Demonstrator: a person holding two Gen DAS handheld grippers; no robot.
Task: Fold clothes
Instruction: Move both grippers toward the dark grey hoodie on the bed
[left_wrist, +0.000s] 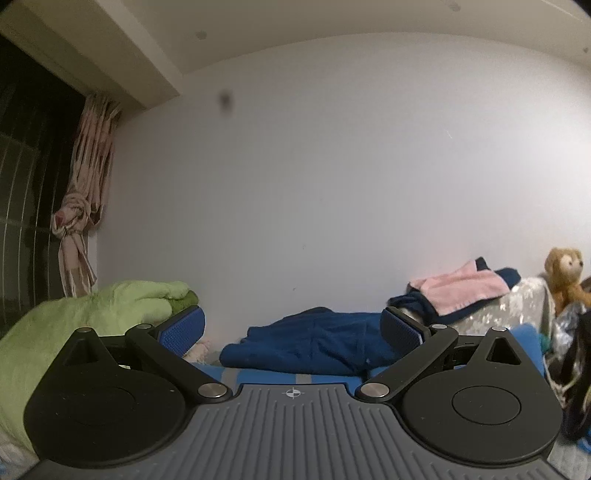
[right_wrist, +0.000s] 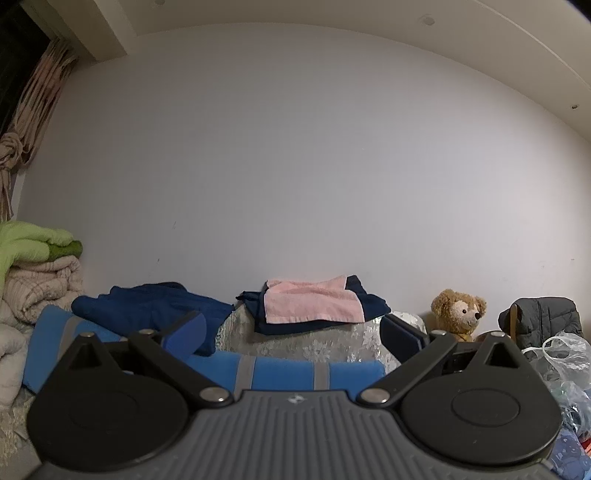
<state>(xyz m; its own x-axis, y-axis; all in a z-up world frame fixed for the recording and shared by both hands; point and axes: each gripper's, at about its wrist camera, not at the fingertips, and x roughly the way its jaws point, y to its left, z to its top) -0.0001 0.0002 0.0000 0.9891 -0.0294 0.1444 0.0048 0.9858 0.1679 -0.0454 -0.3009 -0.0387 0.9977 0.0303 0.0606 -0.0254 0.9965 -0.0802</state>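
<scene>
A crumpled dark blue garment (left_wrist: 314, 343) lies on the blue-and-grey striped blanket (right_wrist: 280, 371) near the white wall (right_wrist: 295, 166), straight ahead of the left gripper (left_wrist: 293, 328) and to the front-left of the right gripper (right_wrist: 293, 332). In the left view its bunched near edge sits between the two blue pads (left_wrist: 183, 330), apart from both. To its right, on a lace-patterned cover (right_wrist: 314, 343), a folded navy piece (right_wrist: 369, 301) carries a folded pink towel (right_wrist: 314, 301) on top, its edges squared.

Both grippers stand wide apart at the jaws, holding nothing, hovering above the bedding with free air between fingers and cloth.

The open room lies in the middle: the striped blanket and lace cover between the blue garment and the folded stack. On the left a green quilt (left_wrist: 92, 314) piled over a beige one (right_wrist: 40, 291) hems the space in; above it hangs a knotted curtain (left_wrist: 85, 206) beside a dark window (left_wrist: 26, 184). On the right a brown teddy bear (right_wrist: 458, 314), a dark padded jacket (right_wrist: 543, 317) and a clear plastic bag (right_wrist: 565, 365) crowd the edge.

No readable writing shows; each gripper body bears only a small round crosshair mark (left_wrist: 293, 393).
</scene>
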